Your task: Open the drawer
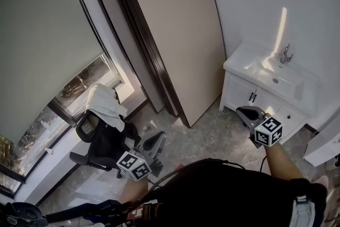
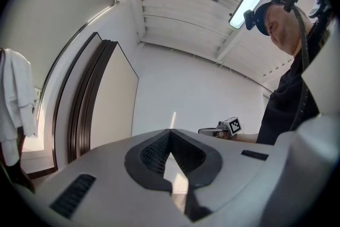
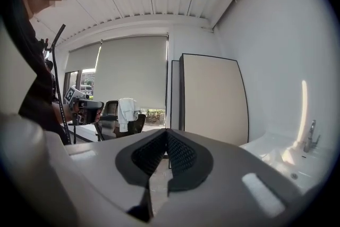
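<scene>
Since the sink cabinet is not yet within reach, the left gripper and right gripper are both closed, empty.

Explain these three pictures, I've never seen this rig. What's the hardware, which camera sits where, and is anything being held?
There is no robot. A person carries a two-jaw gripper in each hand, and the cubes with square markers are part of the grippers.

The head view comes from a camera on the person's head, looking down. It shows the left gripper at lower left and the right gripper near a white vanity cabinet with a sink and a faucet.

The other two pictures come from a camera on each gripper, looking along its jaws. In both, the jaws meet at the tips with nothing between them, so nothing is held.

By the window stands an office chair with a white cloth over it. Large panels lean against the wall. The cabinet fronts look closed, and neither gripper touches them.
</scene>
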The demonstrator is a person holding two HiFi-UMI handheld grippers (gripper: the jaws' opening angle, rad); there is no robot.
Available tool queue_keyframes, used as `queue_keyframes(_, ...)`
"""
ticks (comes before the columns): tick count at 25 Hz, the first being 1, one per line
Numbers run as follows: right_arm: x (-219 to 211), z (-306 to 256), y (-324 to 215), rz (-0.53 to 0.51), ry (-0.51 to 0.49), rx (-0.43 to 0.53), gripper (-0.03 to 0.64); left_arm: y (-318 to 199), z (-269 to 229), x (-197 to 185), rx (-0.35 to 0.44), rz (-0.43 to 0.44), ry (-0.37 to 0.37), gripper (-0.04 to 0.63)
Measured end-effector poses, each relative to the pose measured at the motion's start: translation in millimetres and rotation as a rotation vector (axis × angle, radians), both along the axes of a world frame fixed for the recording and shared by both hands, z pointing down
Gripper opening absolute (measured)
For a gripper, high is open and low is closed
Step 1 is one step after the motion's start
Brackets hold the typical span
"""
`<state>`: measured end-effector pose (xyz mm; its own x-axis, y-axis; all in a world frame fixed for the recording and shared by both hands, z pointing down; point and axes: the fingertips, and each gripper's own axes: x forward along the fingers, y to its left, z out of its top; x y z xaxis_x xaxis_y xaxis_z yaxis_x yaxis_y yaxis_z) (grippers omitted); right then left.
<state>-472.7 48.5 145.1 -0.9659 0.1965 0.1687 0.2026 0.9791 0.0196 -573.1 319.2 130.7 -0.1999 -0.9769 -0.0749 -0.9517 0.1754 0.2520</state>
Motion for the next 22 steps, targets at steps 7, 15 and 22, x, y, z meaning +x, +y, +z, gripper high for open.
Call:
queue_keyframes(7,-34,13,-65,0.023,0.022,-0.016,0.002,-76,12,-32,-0.025,0.051,0.017,-0.009)
queue_keyframes(15,-92,17,-100,0.178,0.046,-0.031,0.002,-127,7,-125,-0.028,0.191,0.014,-0.009)
queue_keyframes(22,-152,4,-101,0.323,0.02,-0.028,0.002,-151,-3,-225,-0.029,0.342,-0.002,-0.009)
